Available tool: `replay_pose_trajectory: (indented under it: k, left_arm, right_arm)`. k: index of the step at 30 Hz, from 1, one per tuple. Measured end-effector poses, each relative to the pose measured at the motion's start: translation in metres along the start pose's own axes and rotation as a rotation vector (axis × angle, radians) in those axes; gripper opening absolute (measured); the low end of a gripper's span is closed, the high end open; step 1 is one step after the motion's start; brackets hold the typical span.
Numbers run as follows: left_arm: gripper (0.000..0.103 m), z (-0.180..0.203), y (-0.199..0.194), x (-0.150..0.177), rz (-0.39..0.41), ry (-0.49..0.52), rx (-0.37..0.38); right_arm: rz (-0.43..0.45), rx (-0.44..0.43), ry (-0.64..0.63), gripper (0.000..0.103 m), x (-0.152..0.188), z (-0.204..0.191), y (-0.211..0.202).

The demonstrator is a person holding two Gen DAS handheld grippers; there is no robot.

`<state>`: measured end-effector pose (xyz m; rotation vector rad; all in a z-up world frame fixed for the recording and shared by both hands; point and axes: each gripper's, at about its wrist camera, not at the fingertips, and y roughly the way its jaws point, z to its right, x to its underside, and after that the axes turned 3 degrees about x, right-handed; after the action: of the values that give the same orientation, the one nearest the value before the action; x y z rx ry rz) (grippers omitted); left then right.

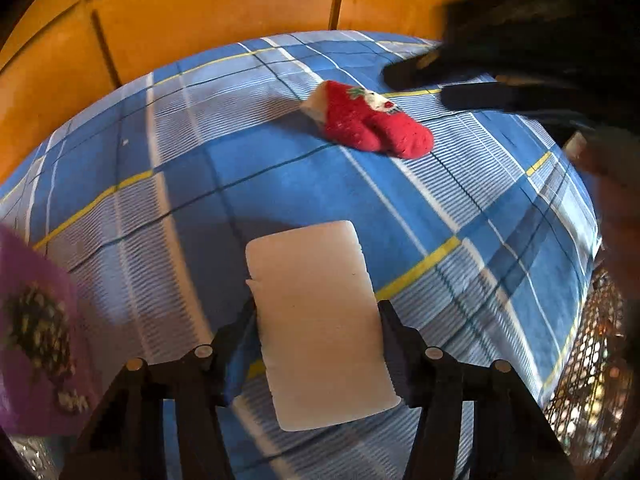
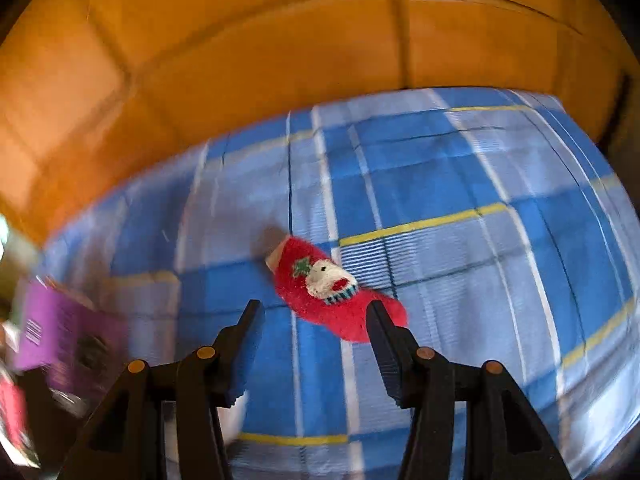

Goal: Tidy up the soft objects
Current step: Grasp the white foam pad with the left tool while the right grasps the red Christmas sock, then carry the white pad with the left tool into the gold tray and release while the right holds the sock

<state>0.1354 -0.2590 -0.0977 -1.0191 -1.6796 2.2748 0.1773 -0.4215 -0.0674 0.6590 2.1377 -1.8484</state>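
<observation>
A: Left gripper [image 1: 316,306] — I've got its two black fingers on either side of the white foam block [image 1: 316,320]. The pads look to be touching the block's long edges, so I call it pinched. The block's near end hangs past the fingers toward the camera.

B: And your right one?

A: Right gripper [image 2: 314,308] is spread, with nothing between the pads. The red sock [image 2: 332,292] lies on the cloth just beyond the tips; its toe end sits behind the right finger [image 2: 384,336] in that view. Touching or not — I cannot tell, the frame is smeared.

B: Where does the sock sit overall?

A: It lies flat on the blue plaid bedsheet [image 1: 280,184], well beyond the foam block in the left view, with a white snowman patch facing up and a pale cuff at the far end. The right gripper's dark fingers [image 1: 472,96] show there too, blurred, just beside the sock.

B: Surroundings?

A: An orange wooden panel [image 2: 280,60] stands behind the bed. A purple box [image 1: 36,336] is at the left edge.
</observation>
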Motion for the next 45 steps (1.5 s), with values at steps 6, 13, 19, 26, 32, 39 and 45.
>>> replay_pose_trajectory:
  k: [6,13,19,26,32,39,45]
  left_arm:
    - [0.058,-0.012,-0.01,0.02,0.033,0.003,0.007]
    - [0.059,-0.004,-0.006,0.022,0.069,0.025,-0.005]
    - [0.056,-0.011,-0.014,0.024,0.091,-0.027,0.016]
    - [0.056,-0.013,-0.05,0.01,0.164,-0.051,-0.005]
    - [0.057,-0.014,-0.075,-0.044,0.21,-0.081,-0.037]
    - [0.057,-0.063,-0.128,-0.097,0.328,-0.218,-0.103]
    - [0.057,-0.145,-0.192,-0.084,0.441,-0.344,-0.247]
  right_arm:
    - [-0.087,0.147,-0.155,0.047,-0.008,-0.019,0.049]
    - [-0.077,0.093,-0.073,0.011,0.008,-0.024,0.031]
    - [-0.136,0.076,-0.044,0.015,0.027,-0.031,0.036]
    - [-0.13,0.024,0.009,0.018,0.03,-0.019,0.035]
    - [-0.108,0.077,-0.088,0.023,0.035,-0.033,0.034]
    - [-0.083,0.127,-0.179,0.025,0.04,-0.043,0.035]
    - [-0.061,0.17,-0.243,0.026,0.042,-0.051,0.036]
